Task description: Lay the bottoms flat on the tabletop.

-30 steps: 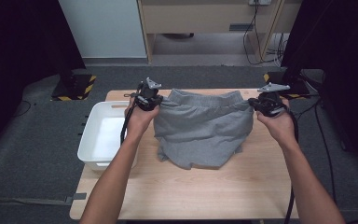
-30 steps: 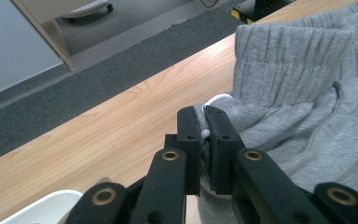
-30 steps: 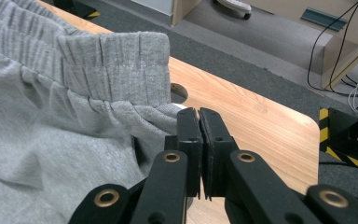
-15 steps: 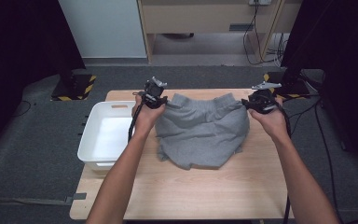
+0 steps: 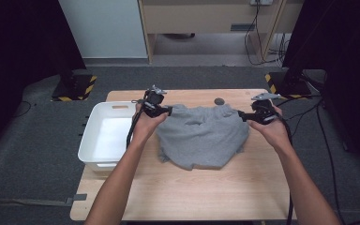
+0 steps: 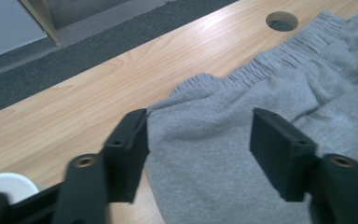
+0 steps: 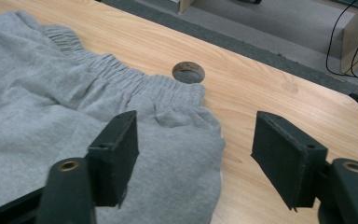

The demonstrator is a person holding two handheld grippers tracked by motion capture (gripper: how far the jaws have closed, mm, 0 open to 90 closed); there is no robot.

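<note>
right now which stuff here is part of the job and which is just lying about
Part of the job:
- grey shorts, spread on the table
- left gripper, jaws just opened, cloth between them but not pinched
- right gripper, jaws just opened over the waistband corner

Just lying about:
- white bin at the table's left
- round hole in the tabletop
</note>
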